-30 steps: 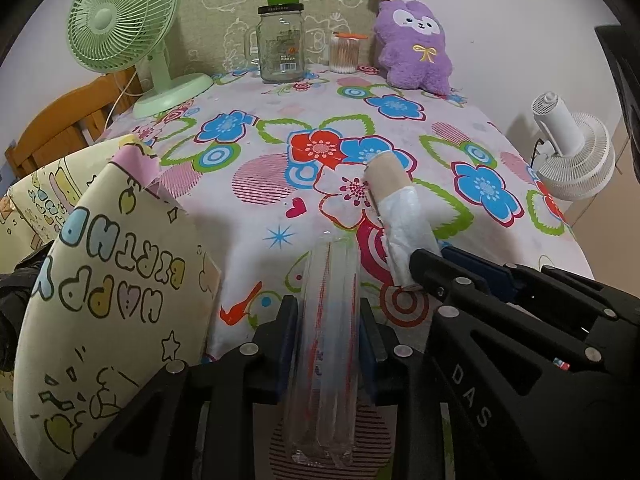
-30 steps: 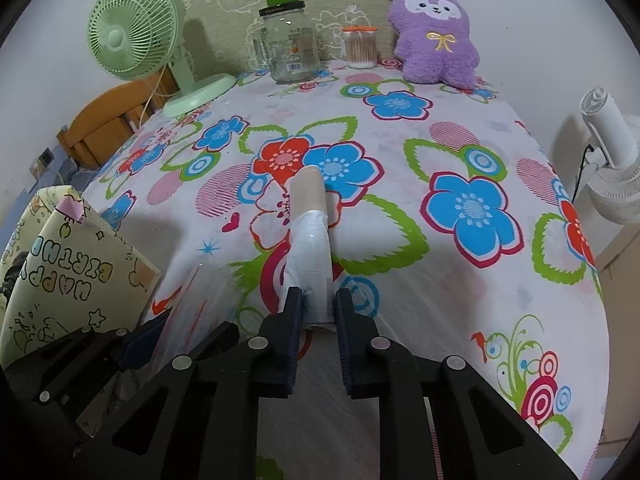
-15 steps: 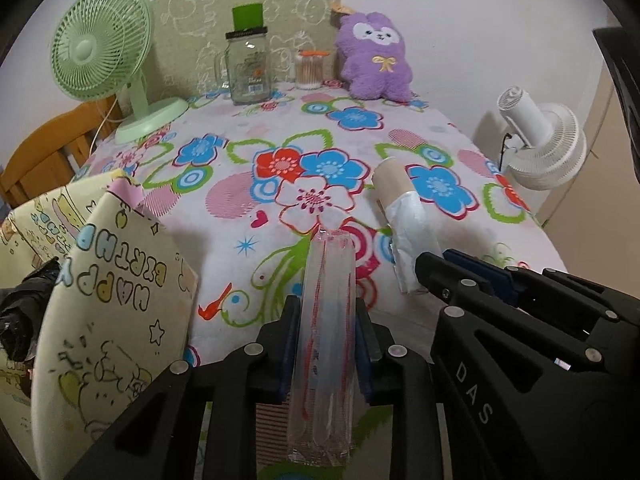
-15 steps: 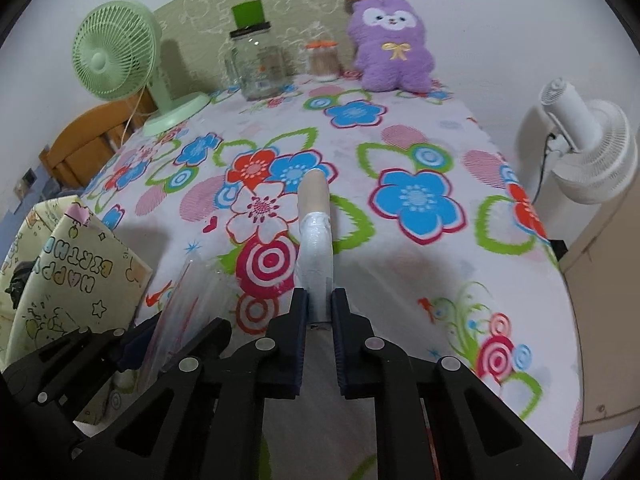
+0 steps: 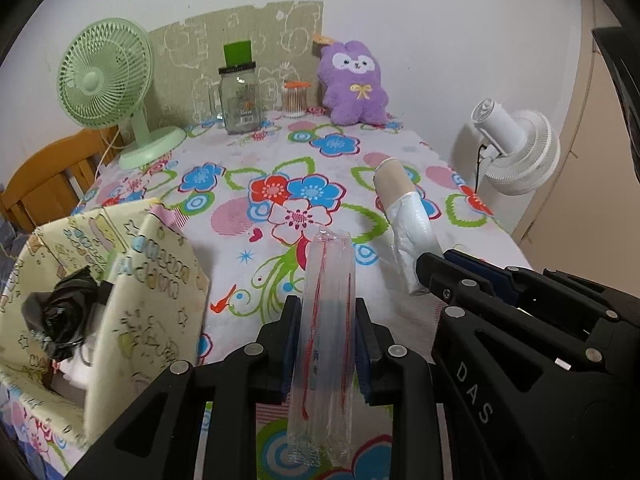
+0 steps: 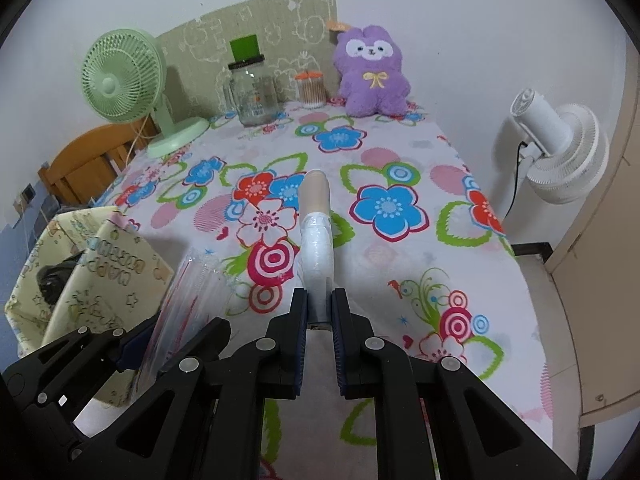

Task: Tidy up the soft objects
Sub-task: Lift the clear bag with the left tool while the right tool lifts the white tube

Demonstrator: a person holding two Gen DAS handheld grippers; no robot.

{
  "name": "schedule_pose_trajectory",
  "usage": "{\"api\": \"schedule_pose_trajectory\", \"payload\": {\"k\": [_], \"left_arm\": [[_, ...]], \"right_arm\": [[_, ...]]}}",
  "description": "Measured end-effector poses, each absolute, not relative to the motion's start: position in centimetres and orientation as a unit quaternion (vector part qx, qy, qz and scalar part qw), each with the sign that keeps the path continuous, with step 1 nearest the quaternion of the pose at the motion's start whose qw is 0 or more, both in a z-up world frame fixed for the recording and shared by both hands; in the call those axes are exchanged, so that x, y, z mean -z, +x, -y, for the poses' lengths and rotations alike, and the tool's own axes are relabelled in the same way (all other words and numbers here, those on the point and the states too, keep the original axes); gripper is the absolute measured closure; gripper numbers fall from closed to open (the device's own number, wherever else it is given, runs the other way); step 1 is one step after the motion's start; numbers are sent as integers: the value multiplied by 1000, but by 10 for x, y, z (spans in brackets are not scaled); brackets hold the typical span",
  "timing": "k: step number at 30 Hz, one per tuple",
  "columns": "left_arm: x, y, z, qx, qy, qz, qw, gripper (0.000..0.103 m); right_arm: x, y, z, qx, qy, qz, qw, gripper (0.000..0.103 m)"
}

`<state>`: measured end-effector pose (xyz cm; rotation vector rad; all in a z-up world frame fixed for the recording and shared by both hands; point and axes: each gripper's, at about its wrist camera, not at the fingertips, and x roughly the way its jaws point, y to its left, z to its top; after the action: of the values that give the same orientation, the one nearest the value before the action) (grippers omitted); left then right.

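left gripper (image 5: 325, 344): clamped on the clear packet (image 5: 326, 320), long axis straight ahead | right gripper (image 6: 319, 340): pinching the wrapped roll (image 6: 316, 240) by its near end | gift bag (image 5: 120, 280) sits off the table's (image 5: 400, 168) left edge, so the left hand looks closer for the drop

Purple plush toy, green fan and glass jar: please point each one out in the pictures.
purple plush toy (image 6: 374, 76): right wrist view, on its body at the yellow bow.
green fan (image 5: 105, 72): left wrist view, on its round grille.
glass jar (image 5: 239, 100): left wrist view, on its clear wall.
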<state>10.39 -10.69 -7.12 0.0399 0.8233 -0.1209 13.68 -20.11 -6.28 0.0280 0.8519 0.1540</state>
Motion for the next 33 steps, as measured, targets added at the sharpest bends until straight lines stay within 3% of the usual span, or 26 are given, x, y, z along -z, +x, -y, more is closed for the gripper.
{"api": "schedule_pose_trajectory", "payload": {"k": [33], "left_arm": [[-9, 40, 72, 85, 29, -315, 945, 79]], "right_arm": [[-28, 59, 168, -62, -2, -331, 941, 88]]}}
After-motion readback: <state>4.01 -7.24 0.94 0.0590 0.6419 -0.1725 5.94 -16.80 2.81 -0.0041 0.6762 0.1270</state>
